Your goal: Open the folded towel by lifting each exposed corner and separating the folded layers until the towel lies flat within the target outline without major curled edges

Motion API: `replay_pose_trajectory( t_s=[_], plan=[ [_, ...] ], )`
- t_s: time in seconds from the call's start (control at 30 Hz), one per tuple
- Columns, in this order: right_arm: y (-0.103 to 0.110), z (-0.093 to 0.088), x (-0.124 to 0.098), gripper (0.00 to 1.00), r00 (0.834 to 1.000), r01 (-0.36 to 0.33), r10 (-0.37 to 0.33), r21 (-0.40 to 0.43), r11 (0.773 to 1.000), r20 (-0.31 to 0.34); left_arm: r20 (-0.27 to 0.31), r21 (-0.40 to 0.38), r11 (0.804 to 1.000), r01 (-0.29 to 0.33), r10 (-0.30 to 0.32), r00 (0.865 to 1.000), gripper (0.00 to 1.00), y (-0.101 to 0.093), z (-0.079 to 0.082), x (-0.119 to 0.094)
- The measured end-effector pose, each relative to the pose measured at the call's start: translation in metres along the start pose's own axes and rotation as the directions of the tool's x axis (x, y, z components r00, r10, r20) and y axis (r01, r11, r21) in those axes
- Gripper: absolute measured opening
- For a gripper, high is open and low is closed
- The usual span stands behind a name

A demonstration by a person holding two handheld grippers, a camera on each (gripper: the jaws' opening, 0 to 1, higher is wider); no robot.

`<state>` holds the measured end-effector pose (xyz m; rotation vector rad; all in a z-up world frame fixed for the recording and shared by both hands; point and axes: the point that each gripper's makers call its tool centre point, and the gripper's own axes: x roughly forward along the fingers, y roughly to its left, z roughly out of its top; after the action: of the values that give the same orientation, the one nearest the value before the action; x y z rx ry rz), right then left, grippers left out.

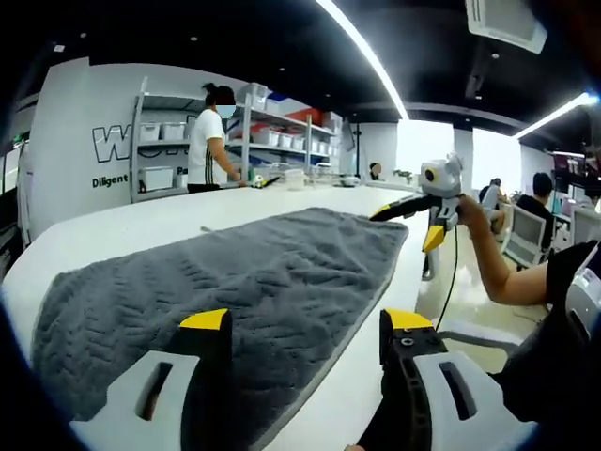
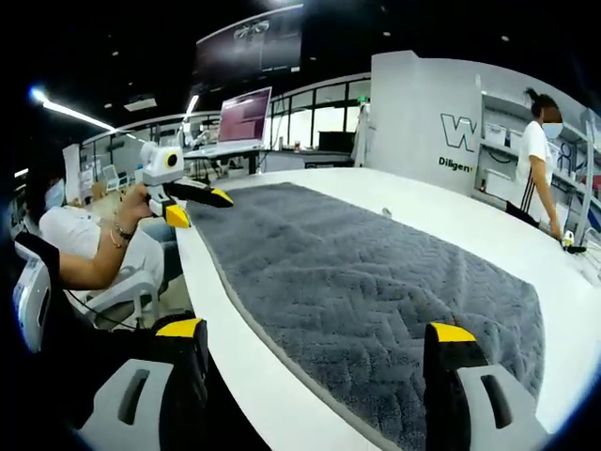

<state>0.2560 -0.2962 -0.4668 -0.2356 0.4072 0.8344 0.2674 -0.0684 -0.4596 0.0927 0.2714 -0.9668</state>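
Gray towel (image 1: 254, 282) is lying spread along the white table (image 1: 113, 230), 1 long edge running beside the table's near edge. Left hand-held gripper (image 1: 305, 324) is hovering low over 1 end of the towel, jaws spread, holding nothing. Right hand-held gripper (image 2: 315, 334) is hovering over the opposite end, jaws likewise spread; in the left gripper view it (image 1: 418, 221) is held out level by a hand (image 1: 470, 211), forearm raised from the table's side.
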Motion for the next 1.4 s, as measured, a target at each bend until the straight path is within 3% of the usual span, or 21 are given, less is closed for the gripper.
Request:
replay_pose_trajectory(
  t_s=[0.3, 0.7, 1.4],
  plan=[
    [-0.003, -0.004, -0.004, 0.96, 1.000, 0.007, -0.007, 0.007, 1.000, -0.004, -0.047, -0.016, 0.999, 0.028, -0.029, 0.998, 0.45, 0.001, -0.004, 0.022],
    [-0.002, -0.006, -0.006, 0.94, 1.000, 0.002, -0.002, 0.003, 1.000, -0.005, -0.122, -0.022, 0.999, 0.030, -0.033, 0.992, 0.39, 0.003, -0.019, 0.035],
    [-0.005, -0.008, -0.009, 0.91, 1.000, 0.007, -0.007, 0.007, 1.000, -0.008, -0.148, 0.020, 1.000, 0.024, -0.020, 0.989, 0.29, 0.002, -0.024, 0.032]
  ],
)
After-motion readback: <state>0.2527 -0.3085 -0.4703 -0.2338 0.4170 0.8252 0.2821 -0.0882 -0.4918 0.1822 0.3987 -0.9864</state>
